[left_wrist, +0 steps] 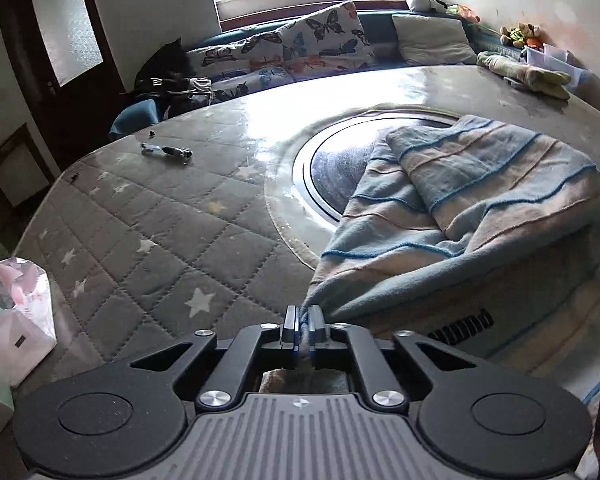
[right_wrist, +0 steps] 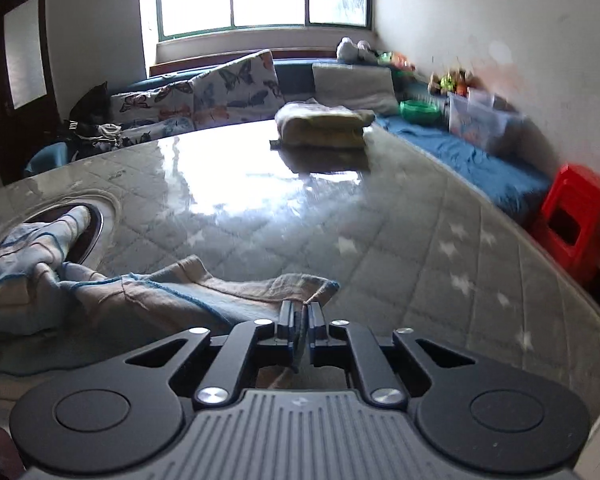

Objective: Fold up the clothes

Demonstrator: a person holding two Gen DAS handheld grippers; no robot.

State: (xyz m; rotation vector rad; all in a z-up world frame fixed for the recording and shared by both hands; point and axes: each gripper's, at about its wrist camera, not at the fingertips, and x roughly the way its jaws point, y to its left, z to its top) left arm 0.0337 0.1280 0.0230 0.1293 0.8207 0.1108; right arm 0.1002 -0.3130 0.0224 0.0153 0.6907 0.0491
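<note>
large round table (left_wrist: 148, 216) under a quilted grey star-print cover and a glossy clear sheet

round dark inset (left_wrist: 332, 168) ringed in metal near the middle, partly covered by a blue and beige striped garment (left_wrist: 480, 184) spread from there toward the near edge. toward the left edge, a small pen-like tool (left_wrist: 166, 151) with a tiny dark bit just beyond it. at the far right edge, a folded pile of greenish-yellow cloth (right_wrist: 324, 126), well apart from the striped garment, mirrored in the shiny sheet.
</note>
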